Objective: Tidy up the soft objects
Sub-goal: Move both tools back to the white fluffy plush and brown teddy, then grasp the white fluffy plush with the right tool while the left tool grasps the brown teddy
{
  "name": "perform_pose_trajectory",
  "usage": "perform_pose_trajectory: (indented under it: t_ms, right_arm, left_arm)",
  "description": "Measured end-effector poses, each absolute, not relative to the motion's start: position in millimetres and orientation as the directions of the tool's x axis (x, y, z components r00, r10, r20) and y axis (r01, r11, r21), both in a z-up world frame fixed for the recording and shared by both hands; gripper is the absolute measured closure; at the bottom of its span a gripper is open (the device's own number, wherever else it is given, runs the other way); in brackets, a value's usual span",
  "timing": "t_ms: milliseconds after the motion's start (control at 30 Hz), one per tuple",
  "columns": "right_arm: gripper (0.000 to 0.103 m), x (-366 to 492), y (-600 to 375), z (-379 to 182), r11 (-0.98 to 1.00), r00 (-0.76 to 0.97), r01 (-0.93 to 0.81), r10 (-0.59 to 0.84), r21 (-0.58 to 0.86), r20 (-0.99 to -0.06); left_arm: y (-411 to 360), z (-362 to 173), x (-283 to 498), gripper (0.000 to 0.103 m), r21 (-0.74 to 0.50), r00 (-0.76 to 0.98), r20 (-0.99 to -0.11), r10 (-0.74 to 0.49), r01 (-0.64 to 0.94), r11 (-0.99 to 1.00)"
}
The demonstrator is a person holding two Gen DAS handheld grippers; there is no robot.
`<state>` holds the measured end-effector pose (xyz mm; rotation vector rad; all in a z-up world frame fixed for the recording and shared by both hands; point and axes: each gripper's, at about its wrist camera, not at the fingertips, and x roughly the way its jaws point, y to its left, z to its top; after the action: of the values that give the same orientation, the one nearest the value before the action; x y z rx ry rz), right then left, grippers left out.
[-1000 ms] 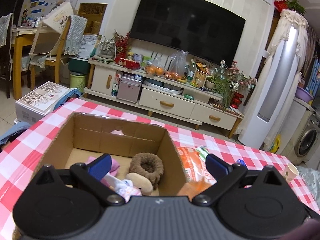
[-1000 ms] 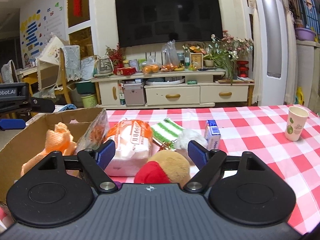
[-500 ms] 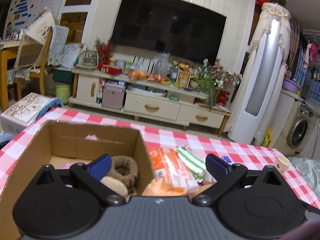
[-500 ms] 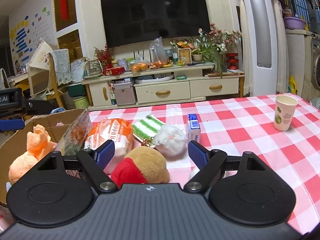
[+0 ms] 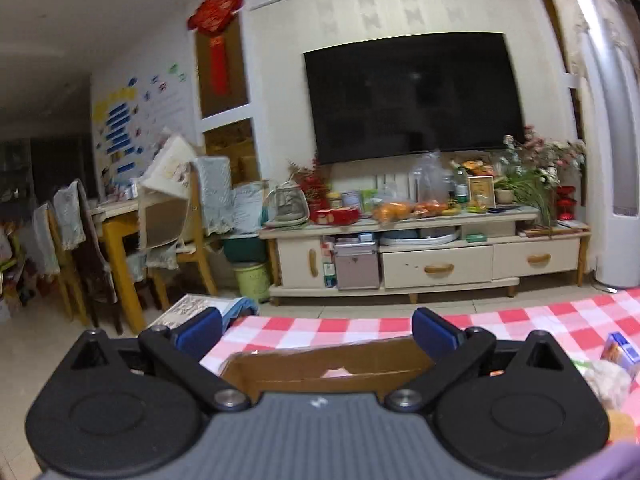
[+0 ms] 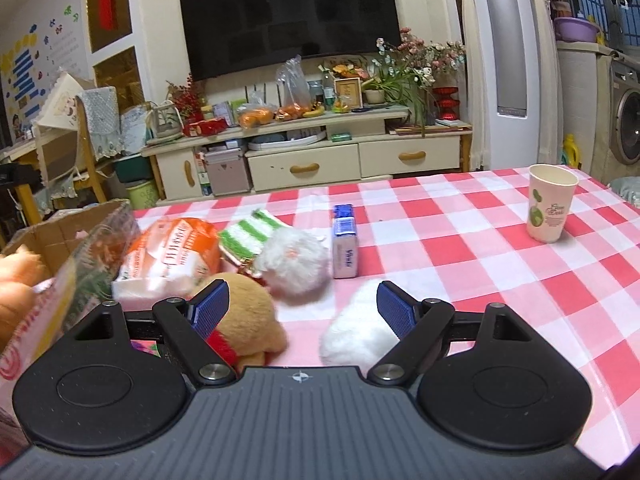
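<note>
My right gripper (image 6: 303, 307) is open and empty, low over the checked tablecloth (image 6: 460, 248). A brown plush with a red scarf (image 6: 244, 326) lies just inside its left finger, and a white fluffy ball (image 6: 356, 334) just inside its right finger. Beyond lie a white pompom toy (image 6: 294, 266), a green-striped sock (image 6: 248, 234) and an orange tissue pack (image 6: 172, 256). The cardboard box (image 6: 60, 236) stands at the left with an orange plush (image 6: 16, 284) at its edge. My left gripper (image 5: 316, 332) is open and empty, tilted up over the box's far wall (image 5: 328, 368).
A blue and white carton (image 6: 345, 246) lies past the pompom. A paper cup (image 6: 550, 202) stands at the right of the table. A snack bag (image 6: 52, 304) leans on the box. A TV cabinet (image 6: 312, 160), chairs (image 5: 100, 248) and a tall white unit (image 6: 504, 60) stand beyond.
My left gripper has tilted upward, so the box's inside has dropped out of view. My right gripper has moved right and forward, bringing the white fluffy ball between its fingers.
</note>
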<state>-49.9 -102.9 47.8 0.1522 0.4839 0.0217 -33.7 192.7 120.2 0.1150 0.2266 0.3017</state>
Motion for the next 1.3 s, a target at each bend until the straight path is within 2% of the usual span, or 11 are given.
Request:
perform_pose_trajectory:
  t_ms: [100,167,500,733,967,1300]
  right_arm:
    - [0.002,-47.8,-110.8,44.9,0.987,0.881,0.04,0.039,0.156,-0.472]
    - [0.002,-46.8,-116.2,43.2,0.984,0.877,0.056,0.031,0.168,-0.479]
    - [0.001,-37.4,-136.0,25.1,0.98,0.845,0.096,0.013,0.176,-0.534]
    - [0.0,-27.9,-142.7,11.0,0.975,0.832,0.069,0.059,0.209,-0.551]
    - [0.0,-13.1,-144.3,-3.1,0.973,0.81,0.029,0.111,0.228,-0.576]
    - [0.0,8.1,-154.7,-13.7,0.981,0.783,0.01,0.114,0.195,-0.611]
  left_arm:
    - [202.6,126.0,-36.5,0.003,0.023,0.938,-0.257,0.232,-0.234,0.972]
    - [196.0,127.2,-38.4,0.003,-0.013,0.945,-0.279,0.172,-0.183,0.983]
    - [138.7,114.8,-51.8,0.003,0.043,0.938,-0.343,-0.055,0.075,0.996]
    - [115.7,105.6,-48.1,0.005,-0.028,0.882,-0.434,-0.182,0.188,0.982]
    - [87.8,87.9,-41.8,0.007,-0.068,0.814,-0.525,-0.249,0.252,0.965]
    - [67.4,59.9,-19.7,0.01,-0.09,0.734,-0.634,-0.245,0.245,0.965]
